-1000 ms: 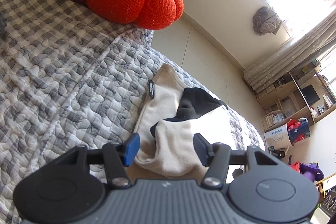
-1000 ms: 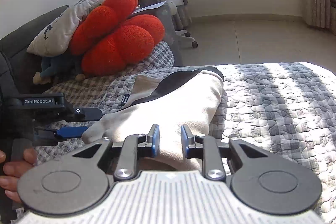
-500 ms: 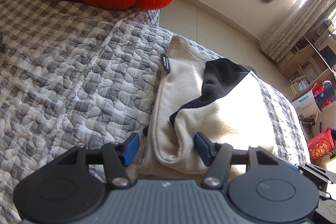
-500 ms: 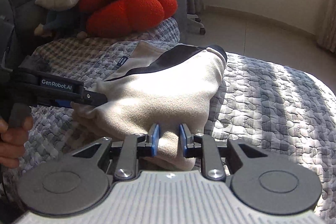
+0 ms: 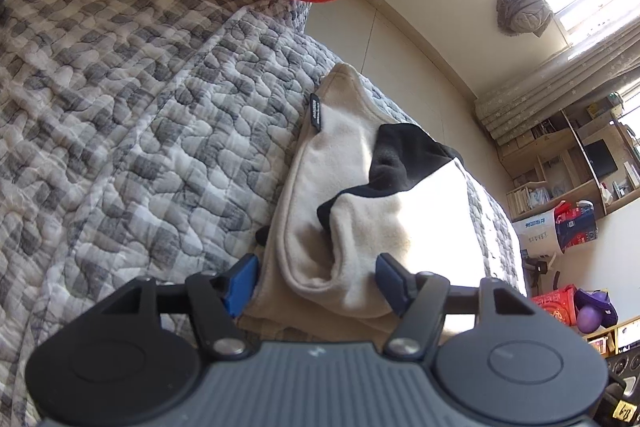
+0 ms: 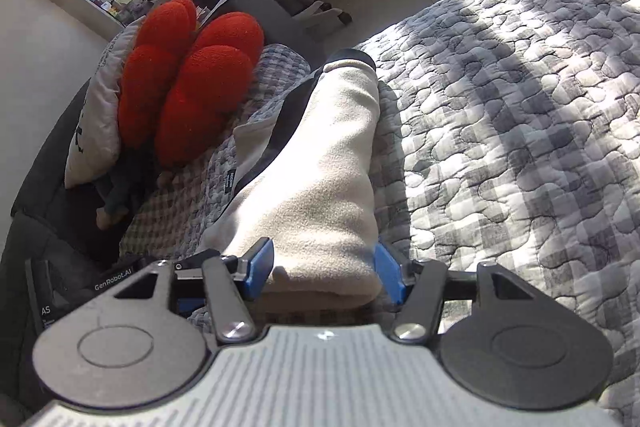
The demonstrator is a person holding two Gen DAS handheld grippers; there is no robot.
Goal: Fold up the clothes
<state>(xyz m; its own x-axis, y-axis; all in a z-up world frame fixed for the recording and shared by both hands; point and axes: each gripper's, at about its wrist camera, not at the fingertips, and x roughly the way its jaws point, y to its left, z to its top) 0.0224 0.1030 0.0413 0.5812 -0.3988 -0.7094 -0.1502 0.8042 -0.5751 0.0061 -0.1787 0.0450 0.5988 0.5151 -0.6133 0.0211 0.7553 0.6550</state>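
A folded cream fleece garment [image 5: 360,227] with a black panel lies on the grey checked quilt [image 5: 120,107]. Its near end sits between the fingers of my left gripper [image 5: 315,283], whose jaws are opening; the blue pads stand off the cloth on both sides. In the right wrist view the same garment [image 6: 320,187] stretches away from me. My right gripper [image 6: 323,269] straddles its near end, jaws opening, with the pads flanking the fold and not squeezing it. The left gripper's black body [image 6: 120,279] shows at the lower left of that view.
A red lobed cushion [image 6: 188,87] and a white pillow [image 6: 92,131] rest against the dark headboard at the far left. The quilt [image 6: 520,107] spreads wide to the right in sun stripes. Beyond the bed edge are bare floor [image 5: 400,47], shelves and an office chair.
The right jaws, nearly closed on the garment's edge before, have spread wide around it, and that gripper rolled and came lower. The left jaws widened slightly around the near fold.
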